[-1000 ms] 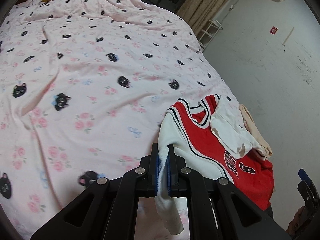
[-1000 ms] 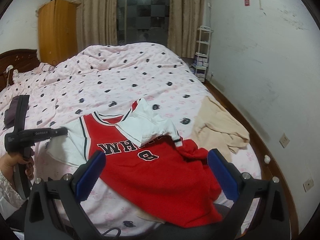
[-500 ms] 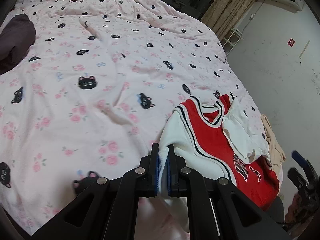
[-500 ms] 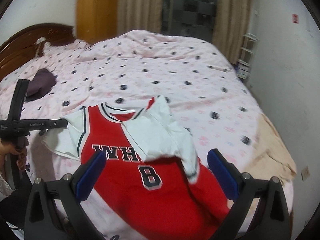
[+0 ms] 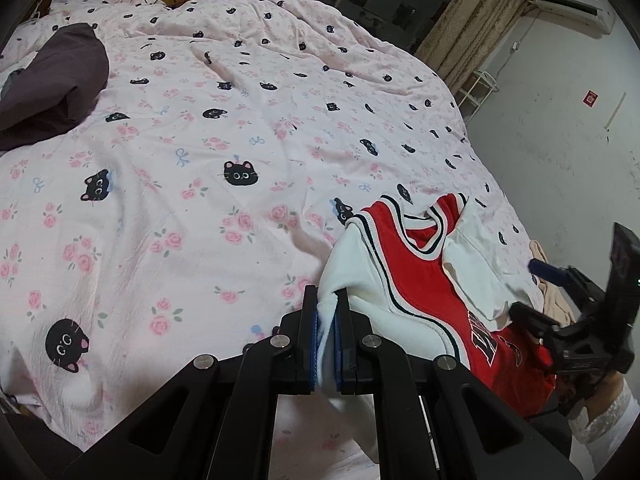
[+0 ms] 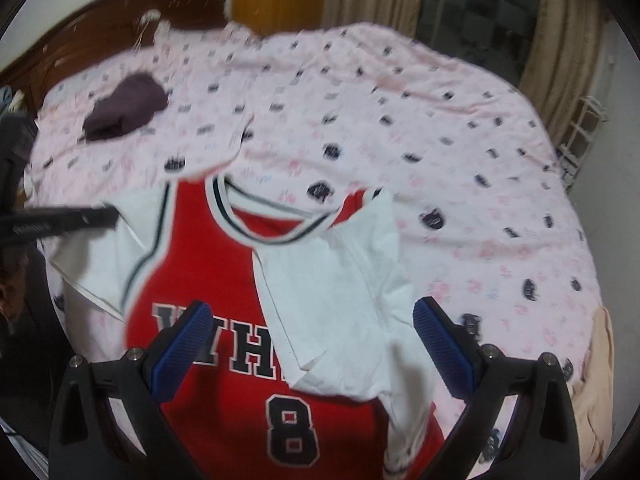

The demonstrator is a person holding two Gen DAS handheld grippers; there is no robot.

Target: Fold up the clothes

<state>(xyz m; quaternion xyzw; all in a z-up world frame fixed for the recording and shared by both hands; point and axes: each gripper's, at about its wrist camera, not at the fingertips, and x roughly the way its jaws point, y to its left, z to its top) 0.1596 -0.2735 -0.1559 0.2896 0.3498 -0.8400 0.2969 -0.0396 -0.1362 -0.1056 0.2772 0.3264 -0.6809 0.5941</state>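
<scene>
A red and white jersey (image 6: 224, 280) with a black number 8 lies on the pink cat-print bedspread (image 5: 200, 160). My left gripper (image 5: 327, 320) is shut on the jersey's white left sleeve (image 5: 352, 276) near the bed's front edge. The other white sleeve (image 6: 340, 288) is folded across the red chest. Above that sleeve my right gripper (image 6: 312, 344) hovers open, with nothing between its blue pads (image 6: 182, 344). In the left wrist view the right gripper (image 5: 576, 320) shows at the far right, over the jersey (image 5: 424, 292).
A dark purple garment (image 5: 52, 84) lies near the pillows, also seen as a dark heap (image 6: 126, 106) in the right wrist view. A beige garment (image 6: 596, 380) hangs at the bed's right edge. Wooden headboard (image 6: 80, 36), curtains and a white wall surround the bed.
The left gripper has dragged the sleeve sideways, pulling the jersey flatter. The right gripper has swung left and dropped closer over the jersey, rolling as it came.
</scene>
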